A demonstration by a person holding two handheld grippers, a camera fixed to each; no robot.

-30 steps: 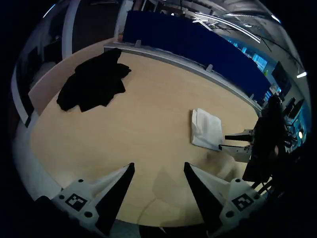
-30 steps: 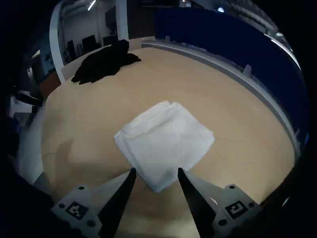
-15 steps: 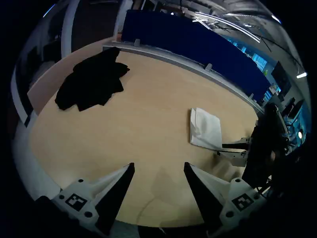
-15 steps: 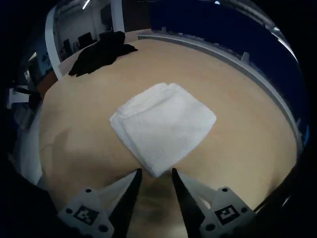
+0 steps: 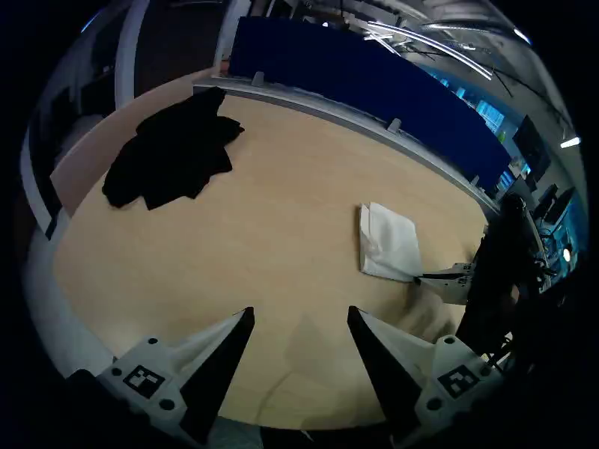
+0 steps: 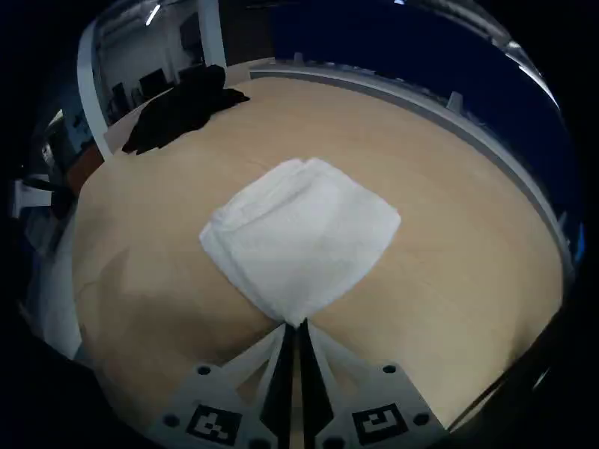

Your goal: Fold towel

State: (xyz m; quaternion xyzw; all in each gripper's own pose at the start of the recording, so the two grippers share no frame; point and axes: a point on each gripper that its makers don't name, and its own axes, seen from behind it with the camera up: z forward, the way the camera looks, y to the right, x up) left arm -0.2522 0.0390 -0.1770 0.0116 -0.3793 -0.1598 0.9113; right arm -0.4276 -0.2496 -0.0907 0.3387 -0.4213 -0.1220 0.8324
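While the round pale wooden table (image 5: 284,224) carries a crumpled black cloth (image 5: 168,153) at its far edge, the folded white towel (image 6: 299,232) lies flat near the table's middle. Its diagonal runs straight away from the right gripper (image 6: 294,333), whose fingers pinch its nearest corner. The left gripper (image 5: 299,322), fingers spread, hovers over the table's near edge, the farther of the two.
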